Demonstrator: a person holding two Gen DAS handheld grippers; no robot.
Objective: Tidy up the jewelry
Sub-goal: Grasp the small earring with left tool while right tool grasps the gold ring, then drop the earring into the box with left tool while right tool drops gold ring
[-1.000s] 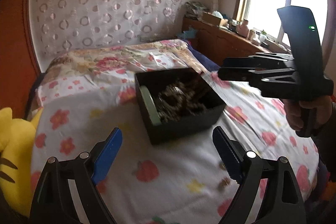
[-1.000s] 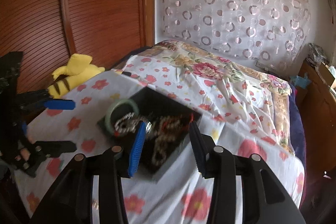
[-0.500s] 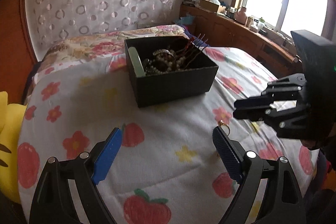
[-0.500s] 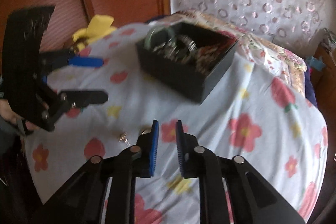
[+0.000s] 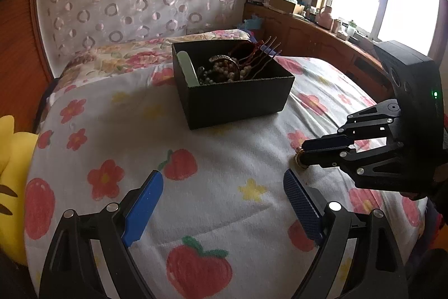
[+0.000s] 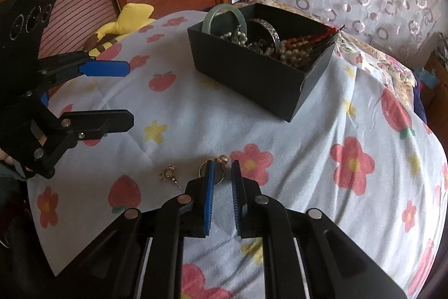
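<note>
Most jewelry fills the black box [image 6: 252,66]; two gold earrings [image 6: 169,175] lie loose, the narrowed right gripper [image 6: 222,170] straddling one, the left gripper [image 5: 221,187] wide.

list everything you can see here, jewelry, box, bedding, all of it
black box: 1, black, on the bedspread, open top
jade bangle: 1, pale green, upright in the box at its left end
silver bangle: 1, silver, in the box
bead strands: tangled, count unclear, cream and red, in the box
gold earring: 1, gold, loose on the bedspread left of the right gripper
gold ring piece: 1, gold, at the right gripper's tips
bedspread: 1, white with red flowers and strawberries
plush toy: 1, yellow, at the bed's edge
left gripper: open, blue pads
right gripper: nearly closed around the gold ring piece
</note>
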